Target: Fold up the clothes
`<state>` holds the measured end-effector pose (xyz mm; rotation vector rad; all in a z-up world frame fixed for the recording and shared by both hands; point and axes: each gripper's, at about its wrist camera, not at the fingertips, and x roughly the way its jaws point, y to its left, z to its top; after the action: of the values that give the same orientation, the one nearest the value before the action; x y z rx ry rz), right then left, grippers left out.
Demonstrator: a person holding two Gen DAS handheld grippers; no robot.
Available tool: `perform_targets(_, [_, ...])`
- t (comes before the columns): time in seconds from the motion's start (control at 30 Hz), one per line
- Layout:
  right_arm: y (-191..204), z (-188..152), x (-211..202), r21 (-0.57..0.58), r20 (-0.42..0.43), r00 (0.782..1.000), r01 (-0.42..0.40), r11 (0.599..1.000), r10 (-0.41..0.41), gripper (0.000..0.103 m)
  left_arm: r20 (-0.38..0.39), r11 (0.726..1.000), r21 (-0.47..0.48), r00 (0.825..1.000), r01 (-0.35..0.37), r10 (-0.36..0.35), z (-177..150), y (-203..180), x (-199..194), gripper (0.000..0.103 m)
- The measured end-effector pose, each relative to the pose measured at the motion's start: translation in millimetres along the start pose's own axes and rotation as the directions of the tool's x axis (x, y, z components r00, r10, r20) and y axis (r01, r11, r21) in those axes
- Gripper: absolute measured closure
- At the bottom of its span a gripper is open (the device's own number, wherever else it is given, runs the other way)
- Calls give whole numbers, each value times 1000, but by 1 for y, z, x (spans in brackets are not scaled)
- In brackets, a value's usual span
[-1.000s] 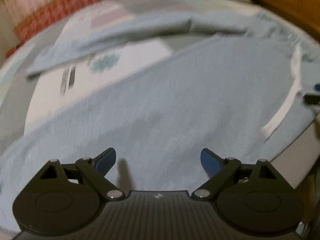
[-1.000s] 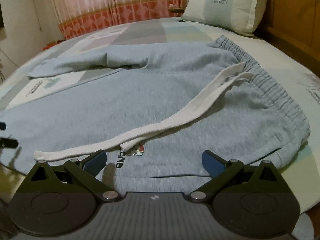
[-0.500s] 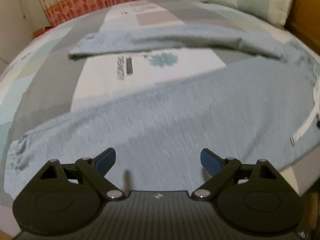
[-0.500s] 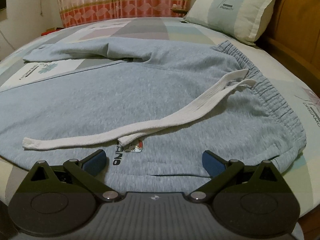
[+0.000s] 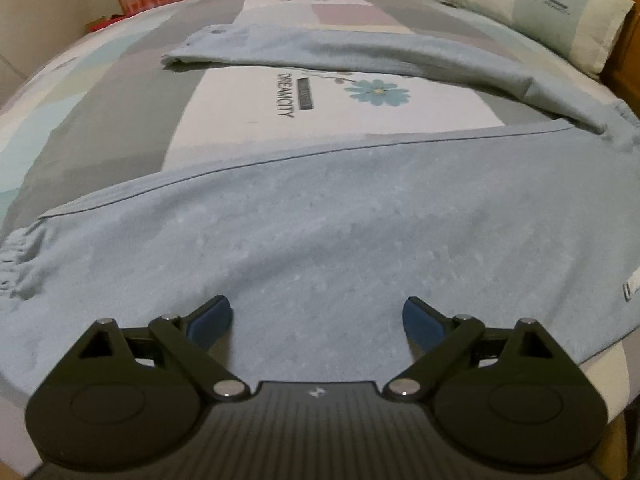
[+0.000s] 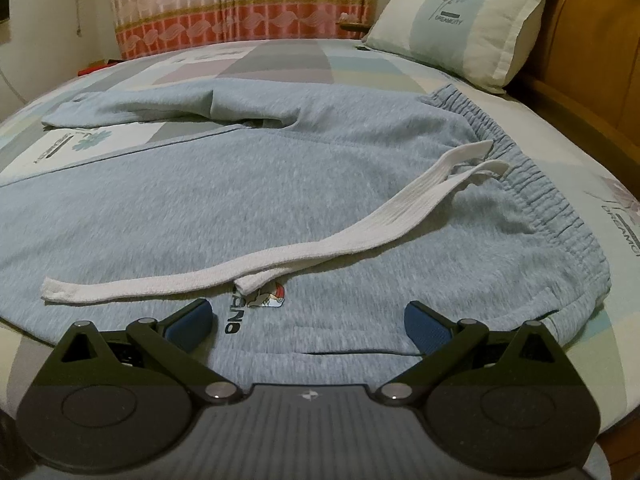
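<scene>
Blue sweatpants (image 6: 280,200) flat on bed (image 6: 280,56), both grippers (image 5: 316,316) (image 6: 308,316) spread

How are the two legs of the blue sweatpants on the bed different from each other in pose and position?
The near leg lies flat and spread wide, running straight to its gathered cuff at the left; the far leg lies away from it and looks narrower and creased. The near leg sits at the bed's near edge, below the open left gripper; the far leg lies beyond the flower print. Both are the same light blue fleece and join at the waistband.
</scene>
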<state>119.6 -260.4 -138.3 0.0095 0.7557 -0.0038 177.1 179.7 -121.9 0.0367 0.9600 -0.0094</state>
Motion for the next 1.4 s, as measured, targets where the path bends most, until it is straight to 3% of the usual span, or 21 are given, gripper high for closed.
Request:
perform_targets(0.07, [1,0,1,1,1,1000,5,1000,-5,0,16,1000,15,1000,-15,15,4,-3,-8,10])
perform_targets(0.3, [-1,2,2,-22,1,1000,-12,1000,12,0,151,988,129,983,90,-109,57,-53,-41,10])
perform_targets(0.5, [-5,-2,1,-79,26,998,-52,996,54,0,156,952,224,956,209,-247,95,-124,-29,10])
perform_targets(0.67, [-18,9,4,-103,-50,988,-148,984,144,0,94,928,233,943,292,-320,86,-181,6,10])
perform_targets(0.83, [-39,25,7,-92,-138,956,-273,957,260,0,94,904,228,915,363,-391,68,-215,14,10])
perform_targets(1.0, [-84,61,1,-31,-172,918,-367,930,357,0,111,901,280,921,333,-375,65,-238,10,10])
perform_targets(1.13, [-139,106,5,-8,-101,921,-379,925,376,0,113,901,275,920,335,-377,74,-254,18,10])
perform_targets(1.23, [-191,138,26,51,-64,914,-399,916,401,0,97,905,246,920,348,-380,76,-261,28,10])
perform_targets(1.4, [-264,175,94,257,-71,878,-443,859,474,0,41,904,250,929,346,-367,73,-276,45,10])
